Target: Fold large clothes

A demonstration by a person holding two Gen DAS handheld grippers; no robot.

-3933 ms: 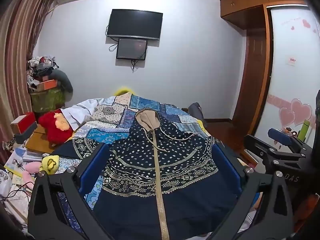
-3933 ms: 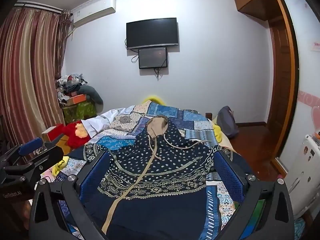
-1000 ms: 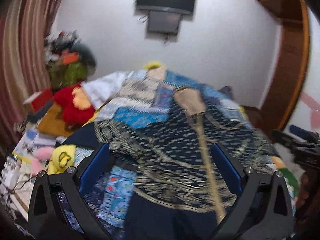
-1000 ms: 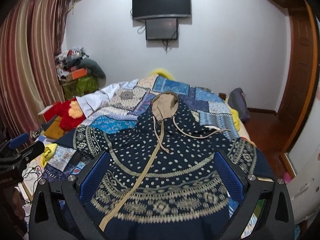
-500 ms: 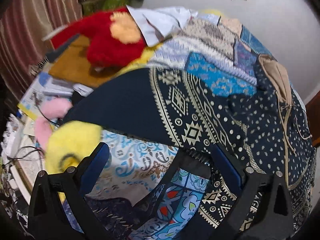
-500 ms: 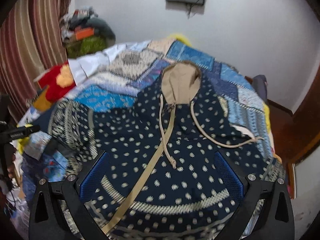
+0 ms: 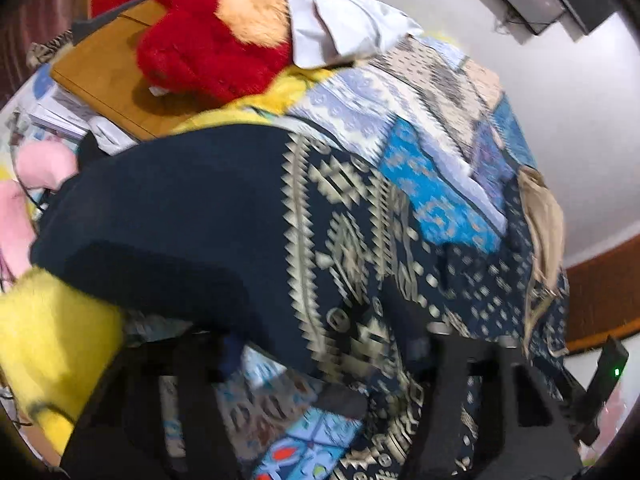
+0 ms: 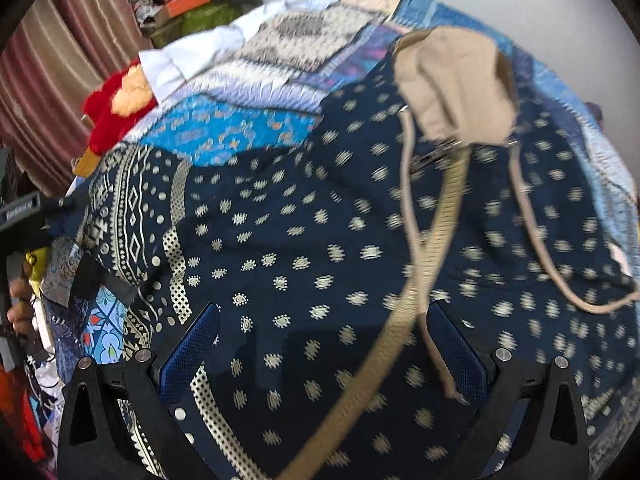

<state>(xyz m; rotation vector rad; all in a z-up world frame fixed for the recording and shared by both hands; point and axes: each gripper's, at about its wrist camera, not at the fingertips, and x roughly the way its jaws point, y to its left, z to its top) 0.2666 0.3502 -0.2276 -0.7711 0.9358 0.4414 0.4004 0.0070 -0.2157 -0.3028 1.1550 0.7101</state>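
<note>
A navy hoodie [image 8: 320,240] with cream patterns, a tan zipper and a tan-lined hood [image 8: 452,80] lies spread face up on the bed. Its left sleeve [image 7: 208,216] reaches toward the bed's left edge. My left gripper [image 7: 320,344] is open, low over that sleeve, its fingers straddling the sleeve's lower edge; the view is blurred. My right gripper [image 8: 320,344] is open just above the hoodie's chest, left of the zipper. The left gripper shows at the far left of the right wrist view [image 8: 32,212].
A patchwork quilt [image 8: 224,128] covers the bed. A red plush toy [image 7: 208,40], a white cloth [image 7: 340,28] and a wooden board [image 7: 108,68] lie by the bed's left side. A yellow plush [image 7: 52,344] sits close to the left gripper.
Both grippers have dropped from high above the bed to close over the hoodie. The left one swung left onto the sleeve; the right one moved down onto the chest.
</note>
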